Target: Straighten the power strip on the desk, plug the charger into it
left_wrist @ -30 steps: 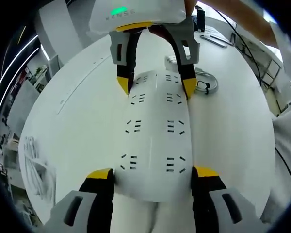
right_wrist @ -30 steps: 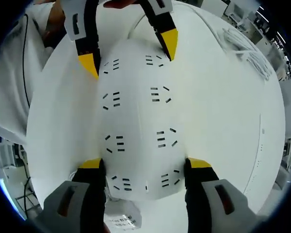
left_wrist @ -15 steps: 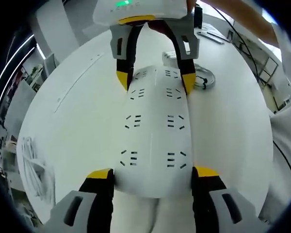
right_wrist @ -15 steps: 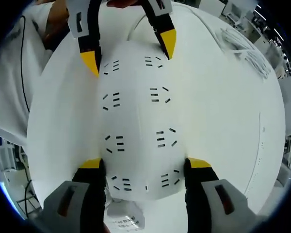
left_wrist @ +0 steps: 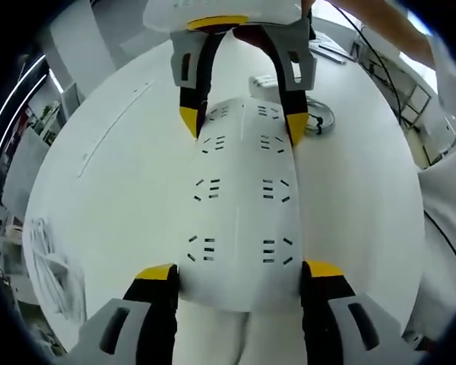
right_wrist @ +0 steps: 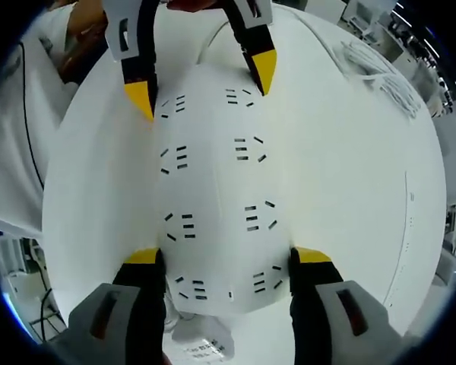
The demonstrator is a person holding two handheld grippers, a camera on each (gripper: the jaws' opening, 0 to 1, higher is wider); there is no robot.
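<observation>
The white power strip [left_wrist: 239, 198] lies lengthwise on the white desk [left_wrist: 114, 175], socket slots facing up. My left gripper [left_wrist: 239, 271] clamps its near end, yellow tips pressed against both long sides. At the far end my right gripper [left_wrist: 242, 124] holds the strip the same way. In the right gripper view the strip [right_wrist: 216, 190] runs from my right gripper [right_wrist: 228, 256] up to the left gripper [right_wrist: 203, 84]. A white charger block [left_wrist: 262, 80] and a coiled cable [left_wrist: 323, 122] rest just past the strip's far end. The labelled charger [right_wrist: 201, 348] peeks out under the strip's near end.
A bundle of white cables lies near the desk edge [left_wrist: 49, 255], also seen in the right gripper view [right_wrist: 384, 72]. A person's white sleeve [left_wrist: 448, 228] borders the desk. Dark items and wires [left_wrist: 342, 57] sit at the far side. Open desk surface flanks the strip.
Both grippers keep their hold on the strip. The desk behind it has shifted slightly in both views, so the strip and hands have turned a little over the desk.
</observation>
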